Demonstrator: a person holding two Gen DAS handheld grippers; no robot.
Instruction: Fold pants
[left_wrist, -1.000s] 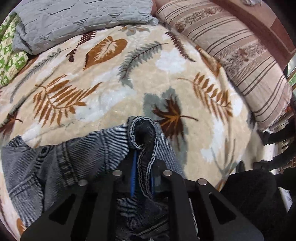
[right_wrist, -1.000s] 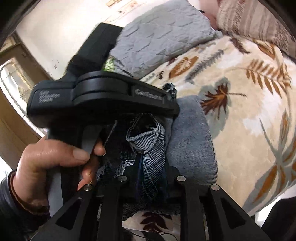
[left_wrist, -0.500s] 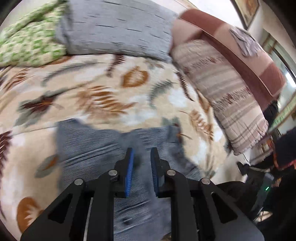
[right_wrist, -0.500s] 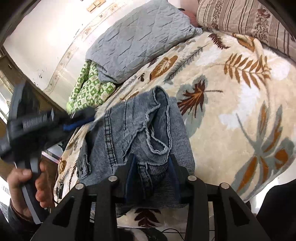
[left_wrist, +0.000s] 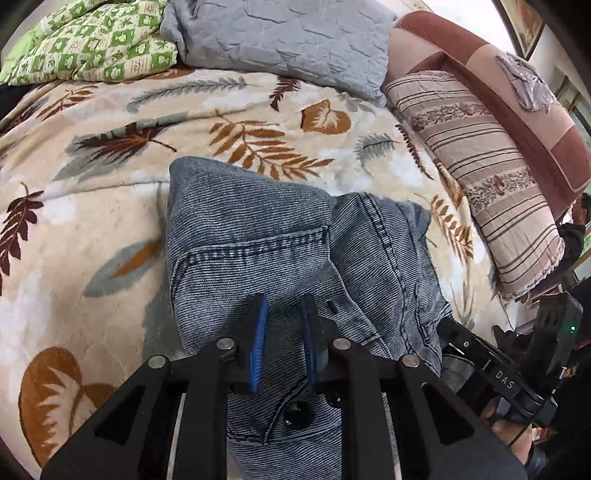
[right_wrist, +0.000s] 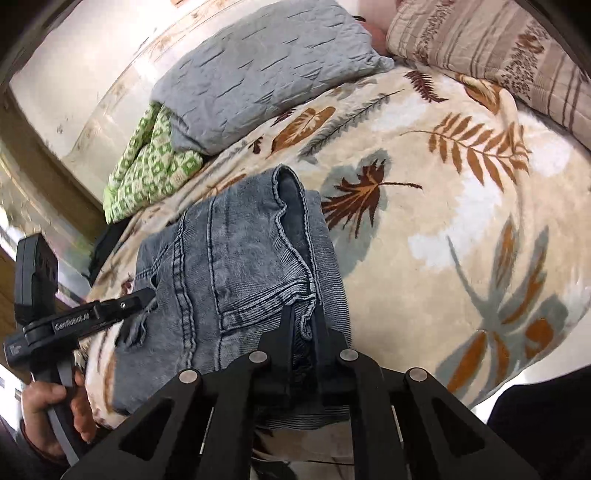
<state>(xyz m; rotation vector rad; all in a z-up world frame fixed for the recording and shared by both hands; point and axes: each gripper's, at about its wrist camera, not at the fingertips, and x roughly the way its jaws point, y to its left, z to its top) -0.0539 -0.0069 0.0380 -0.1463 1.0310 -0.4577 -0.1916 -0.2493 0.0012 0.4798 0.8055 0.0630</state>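
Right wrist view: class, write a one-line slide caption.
Right gripper pinches the folded jeans on a leaf-print blanket.

Near edge of the jeans (left_wrist: 258, 236) behind black tongs arms.

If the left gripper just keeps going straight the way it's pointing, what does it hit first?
Most likely the folded jeans: the left gripper points down at the denim lying on the leaf-print blanket, with nothing between its fingertips and the cloth. How near it is stays unclear.
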